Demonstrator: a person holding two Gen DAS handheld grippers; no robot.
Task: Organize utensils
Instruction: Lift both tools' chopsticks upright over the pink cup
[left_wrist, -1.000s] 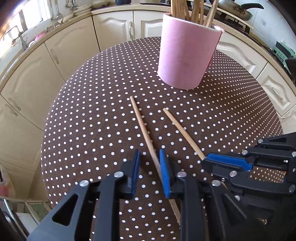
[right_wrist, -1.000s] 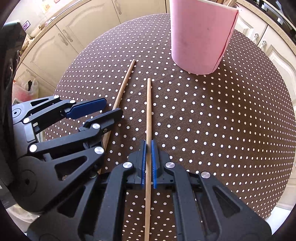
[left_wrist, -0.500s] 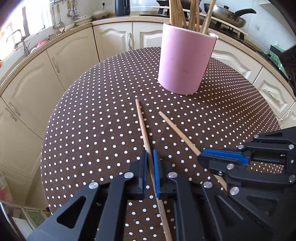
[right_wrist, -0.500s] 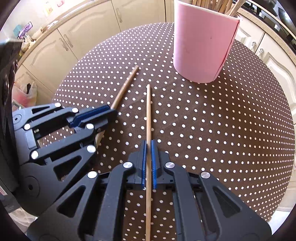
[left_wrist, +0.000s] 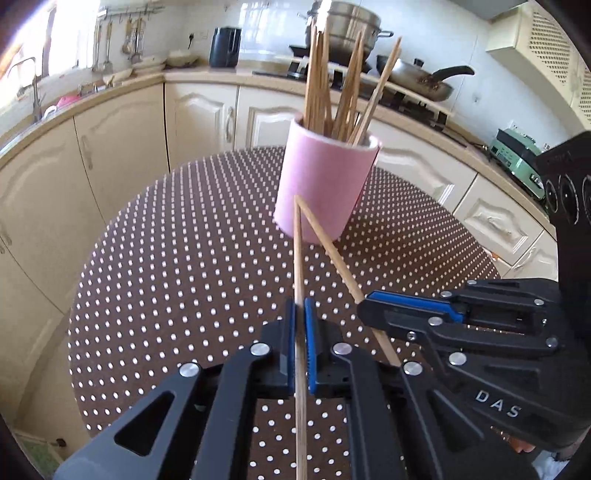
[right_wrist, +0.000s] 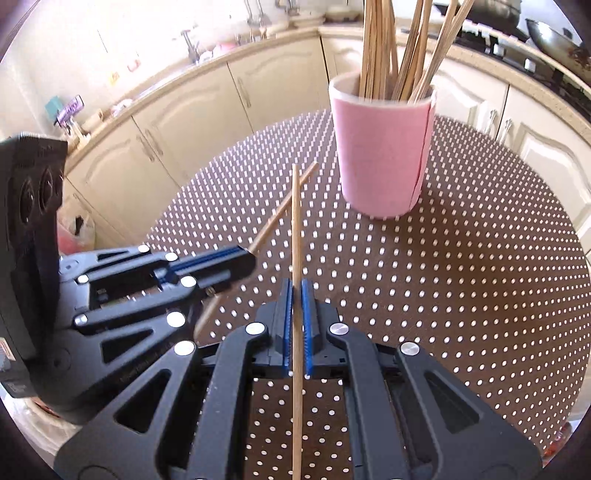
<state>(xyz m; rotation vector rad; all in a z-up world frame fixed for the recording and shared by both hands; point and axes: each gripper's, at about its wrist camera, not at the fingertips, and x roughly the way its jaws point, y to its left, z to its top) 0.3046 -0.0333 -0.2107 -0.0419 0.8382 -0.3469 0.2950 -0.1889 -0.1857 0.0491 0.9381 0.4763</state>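
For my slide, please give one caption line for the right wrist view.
Right gripper and left gripper each hold a chopstick near the pink holder on the dotted table.

My two cameras sit close behind the fingers, side by side, looking down at the table (left_wrist: 166, 295). Both see the pink cup (left_wrist: 325, 184).

Bright daylight from the blown-out window (left_wrist: 33, 48) at left, strong fisheye bending, dark vignetted corners.
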